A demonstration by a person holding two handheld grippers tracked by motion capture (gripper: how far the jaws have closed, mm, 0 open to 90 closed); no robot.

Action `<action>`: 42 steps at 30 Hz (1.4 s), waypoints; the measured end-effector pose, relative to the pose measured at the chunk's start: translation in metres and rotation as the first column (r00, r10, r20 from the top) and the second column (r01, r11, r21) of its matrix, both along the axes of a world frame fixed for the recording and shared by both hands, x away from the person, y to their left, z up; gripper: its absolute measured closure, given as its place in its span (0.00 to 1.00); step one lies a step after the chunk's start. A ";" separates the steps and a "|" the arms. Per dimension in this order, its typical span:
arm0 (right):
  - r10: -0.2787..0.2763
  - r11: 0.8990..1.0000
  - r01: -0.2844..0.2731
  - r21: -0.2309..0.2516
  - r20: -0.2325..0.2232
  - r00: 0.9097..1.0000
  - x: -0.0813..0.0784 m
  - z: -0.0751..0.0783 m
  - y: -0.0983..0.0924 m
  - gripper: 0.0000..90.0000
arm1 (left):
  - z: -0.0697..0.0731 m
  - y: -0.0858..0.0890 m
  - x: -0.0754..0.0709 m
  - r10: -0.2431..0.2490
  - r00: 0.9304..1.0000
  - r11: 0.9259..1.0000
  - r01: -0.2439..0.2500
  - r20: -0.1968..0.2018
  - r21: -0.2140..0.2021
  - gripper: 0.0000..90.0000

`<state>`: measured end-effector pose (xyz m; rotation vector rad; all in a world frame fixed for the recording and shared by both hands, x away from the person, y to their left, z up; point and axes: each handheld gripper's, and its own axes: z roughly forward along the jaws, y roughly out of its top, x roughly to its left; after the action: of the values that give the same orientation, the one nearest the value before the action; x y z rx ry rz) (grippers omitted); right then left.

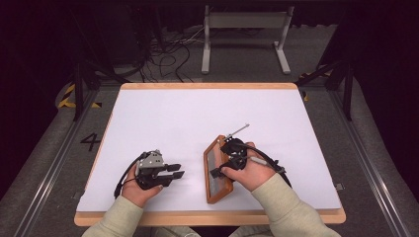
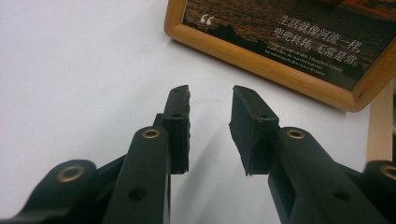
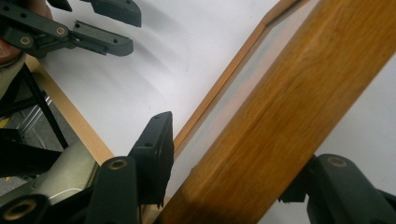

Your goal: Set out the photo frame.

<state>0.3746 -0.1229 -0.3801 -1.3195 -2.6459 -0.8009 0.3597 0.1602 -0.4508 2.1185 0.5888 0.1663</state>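
We see a person seated at a white-topped bench (image 1: 197,118) with a wooden edge, a two-jaw gripper in each hand. The left gripper (image 1: 173,171) lies low over the bench near its front edge, held by the left hand (image 1: 136,185), and its jaws point toward the right. In the left gripper view its jaws stand apart with only bare white surface between them; nothing is gripped. Ahead of those jaws and to their right lies a wooden picture frame (image 2: 280,46), its dark picture bearing a quotation mark and lines of pale Chinese characters. The frame is clear of the left jaws, not touching them.

The right gripper (image 1: 217,172), held by the right hand (image 1: 249,173), sits over the same picture frame (image 1: 217,170), which lies on the bench with its long side running away from the person. In the right gripper view the frame's broad wooden rail (image 3: 280,116) runs diagonally between the jaws: the left jaw stands over the glazed inner side, the right jaw is at the outer side of the rail. We cannot tell whether the jaws are pressing the rail or merely straddling it. A thin metal rod (image 1: 238,131) projects beyond the frame's far end. Farther off in that view, the left gripper (image 3: 93,28) shows at upper left, its jaws parted.
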 end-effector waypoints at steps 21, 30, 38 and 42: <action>-0.122 0.993 0.121 -0.017 -0.050 0.991 0.002 0.009 0.000 0.80 | 0.001 0.021 0.005 0.066 0.998 0.997 -0.066 -0.006 -0.049 0.76; -0.040 0.997 0.040 -0.063 0.005 0.999 0.010 0.026 0.000 0.80 | 0.001 0.036 0.008 0.123 0.992 0.989 -0.124 -0.013 -0.077 0.76; 0.144 0.986 -0.131 -0.099 0.139 0.980 0.023 0.049 -0.001 0.80 | -0.001 0.046 0.007 0.200 0.980 0.976 -0.199 0.003 -0.084 0.66; 0.235 0.967 -0.210 -0.144 0.180 0.955 0.033 0.055 0.001 0.80 | -0.002 0.050 0.005 0.224 0.975 0.971 -0.222 0.009 -0.085 0.63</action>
<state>0.4073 -0.1224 -0.3250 -0.9827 -2.9737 -0.7836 0.3646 0.2103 -0.4526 1.9653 0.8092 0.2821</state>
